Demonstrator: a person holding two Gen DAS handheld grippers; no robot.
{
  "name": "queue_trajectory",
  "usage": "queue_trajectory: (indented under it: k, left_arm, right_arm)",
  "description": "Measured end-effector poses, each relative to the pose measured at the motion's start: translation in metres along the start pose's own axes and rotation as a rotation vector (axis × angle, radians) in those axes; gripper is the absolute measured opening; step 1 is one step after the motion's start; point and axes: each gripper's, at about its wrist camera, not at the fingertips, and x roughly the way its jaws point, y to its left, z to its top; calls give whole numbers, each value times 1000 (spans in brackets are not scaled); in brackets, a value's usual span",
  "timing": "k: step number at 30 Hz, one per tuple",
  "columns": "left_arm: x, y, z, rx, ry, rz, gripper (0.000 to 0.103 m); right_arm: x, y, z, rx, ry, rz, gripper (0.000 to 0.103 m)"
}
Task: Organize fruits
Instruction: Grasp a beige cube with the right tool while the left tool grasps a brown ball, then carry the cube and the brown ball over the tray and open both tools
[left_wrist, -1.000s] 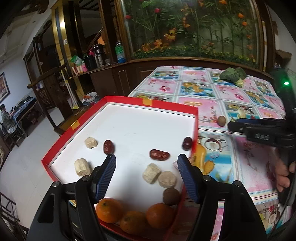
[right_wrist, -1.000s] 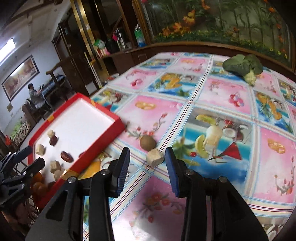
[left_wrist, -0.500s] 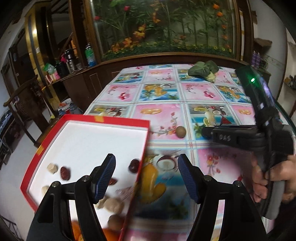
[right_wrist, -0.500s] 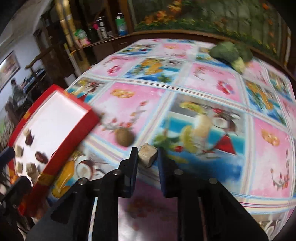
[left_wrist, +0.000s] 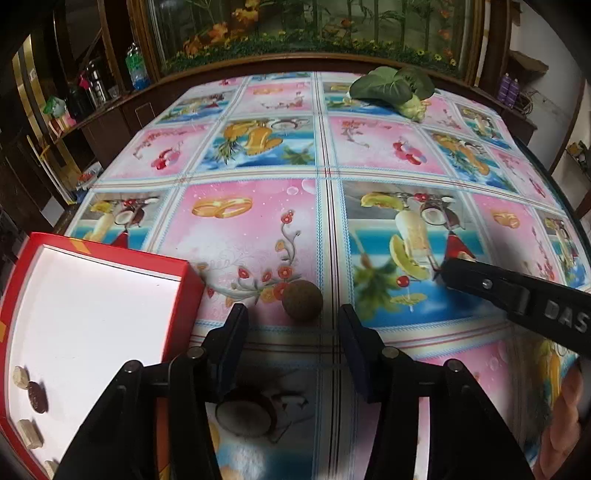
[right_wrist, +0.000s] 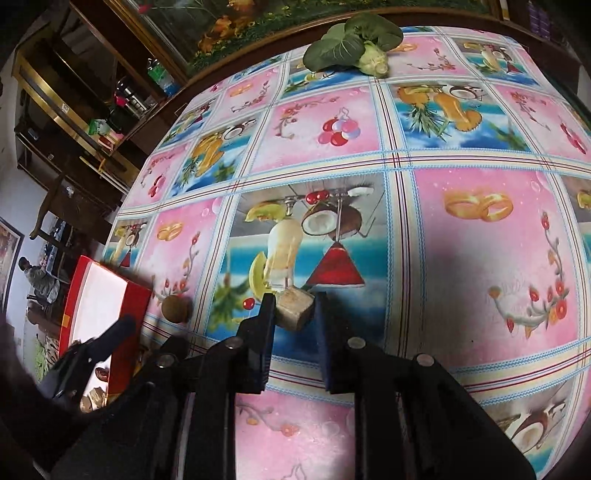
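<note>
Our right claw (right_wrist: 293, 308) pinches the pale cube (right_wrist: 294, 307) across its flat sides; it looks light and crumbly. Our left claw (left_wrist: 291, 325), spread wide, faces the round brown fruit (left_wrist: 302, 299) on the counter (left_wrist: 388, 155), likely to roll.

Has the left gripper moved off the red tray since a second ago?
Yes. The left gripper has swung right, off the red tray, which now sits at the view's left edge, and its open jaws now frame the round brown fruit on the tablecloth.
</note>
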Motion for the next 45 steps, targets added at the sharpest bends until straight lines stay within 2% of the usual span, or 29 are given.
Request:
queue_trajectory:
  k: [4, 8, 12, 17, 23, 30, 45]
  left_arm:
    - [4, -1, 6, 5, -14, 9, 47]
    - [4, -4, 6, 9, -30, -9, 36]
    - [2, -9, 3, 16, -49, -26, 20]
    - [-5, -9, -2, 9, -65, -12, 20]
    - [-43, -10, -14, 2, -184, 46, 20]
    - [-84, -7, -30, 16, -289, 146, 20]
    - [-115, 15, -51, -24, -343, 209, 20]
  right_arm:
    - [1, -1, 1, 10, 1, 5, 23]
    - [2, 2, 1, 3, -3, 3, 23]
    - [2, 4, 1, -10, -5, -6, 23]
    - [2, 9, -2, -21, 1, -5, 23]
    - [3, 16, -6, -31, 15, 37, 23]
    - [-8, 38, -16, -90, -45, 126, 24]
    - [-26, 62, -28, -163, -174, 201, 23]
